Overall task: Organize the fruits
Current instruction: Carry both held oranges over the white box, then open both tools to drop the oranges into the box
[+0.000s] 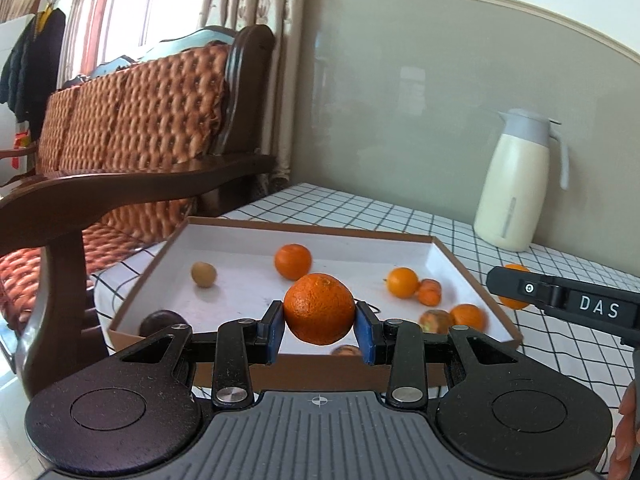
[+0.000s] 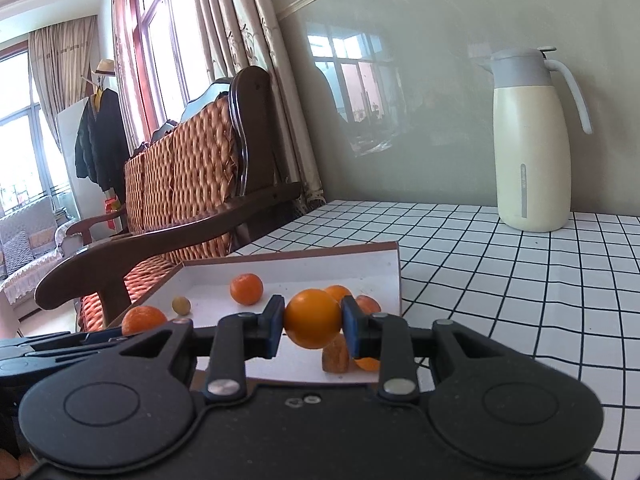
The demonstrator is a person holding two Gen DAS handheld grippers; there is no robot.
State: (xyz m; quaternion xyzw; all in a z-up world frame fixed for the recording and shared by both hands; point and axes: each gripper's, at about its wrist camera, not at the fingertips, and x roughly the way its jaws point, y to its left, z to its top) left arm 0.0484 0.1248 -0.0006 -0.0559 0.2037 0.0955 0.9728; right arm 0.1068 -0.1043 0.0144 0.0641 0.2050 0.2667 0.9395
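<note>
left wrist: left gripper [image 1: 319, 326] clamps round mandarin [image 1: 319, 309]; right gripper [image 2: 313, 325] clamps smooth orange [image 2: 312, 318].

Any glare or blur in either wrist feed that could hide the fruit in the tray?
Left wrist: window blown out, tray evenly lit, orange in the left tool sharp. Right wrist: wall mirrors the windows, held orange crisp, tablecloth grid bowed by fisheye.

A rough-skinned, deep-orange mandarin [image 1: 319, 308] hangs clamped above the near edge of the shallow white tray [image 1: 440, 258], and a smoother, yellower orange [image 2: 313, 318] is clamped above the tray's right side. Inside the tray lie loose oranges [image 1: 293, 261], a small tan fruit [image 1: 203, 274] far left and a dark fruit [image 1: 160, 320] in the near left corner.
</note>
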